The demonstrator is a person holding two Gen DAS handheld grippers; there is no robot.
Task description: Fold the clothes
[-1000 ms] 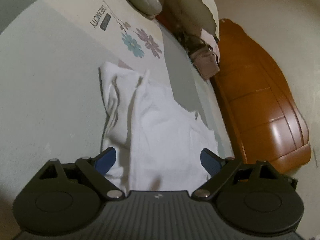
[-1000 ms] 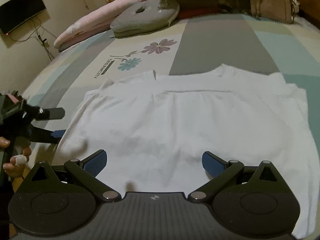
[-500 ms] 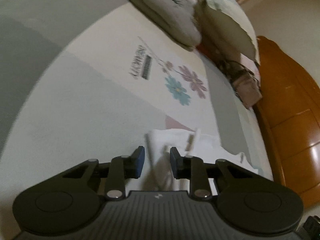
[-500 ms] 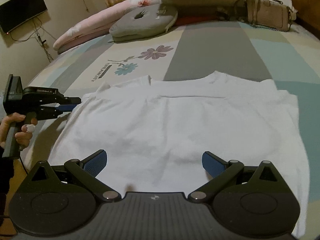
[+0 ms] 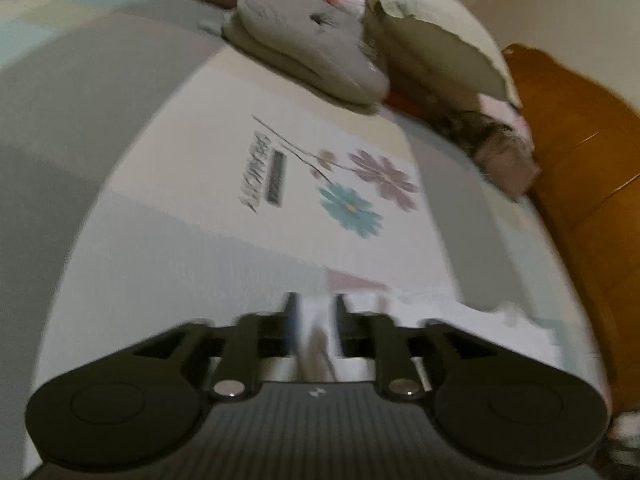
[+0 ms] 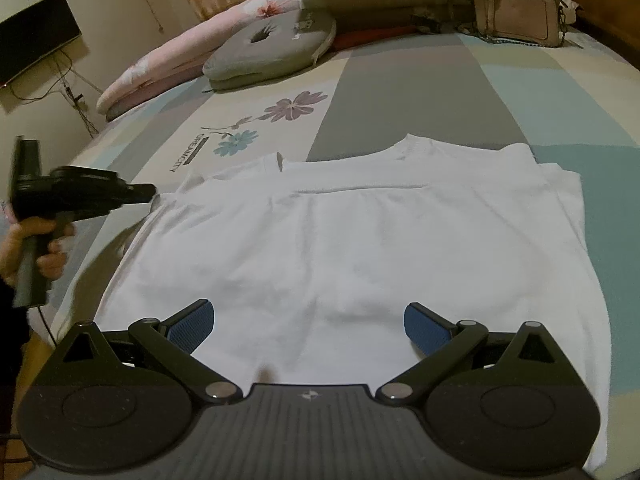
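1. A white T-shirt [image 6: 360,248] lies spread flat on the bed [image 6: 420,92], neckline towards the pillows, with a horizontal fold line across its upper part.
2. The left gripper [image 5: 313,312] sits at the shirt's left edge near the sleeve. Its jaws are drawn close with white cloth between them; the left wrist view is blurred, so whether they actually grip the fabric cannot be told.
3. In the right wrist view the left gripper [image 6: 150,192] is held by a hand [image 6: 38,248] at the bed's left side, tip touching the shirt edge.
4. The right gripper [image 6: 310,322] hovers over the lower hem area of the shirt, jaws spread wide and released, blue pads [image 6: 192,326] showing, nothing between them.
5. Beyond the shirt: a flower print with lettering [image 6: 276,118] on the bedcover, a grey round cushion [image 6: 272,50], a pink pillow [image 6: 160,64], and a beige handbag [image 6: 516,14] near the headboard [image 5: 580,168].
6. A dark screen [image 6: 36,32] hangs on the wall at left.
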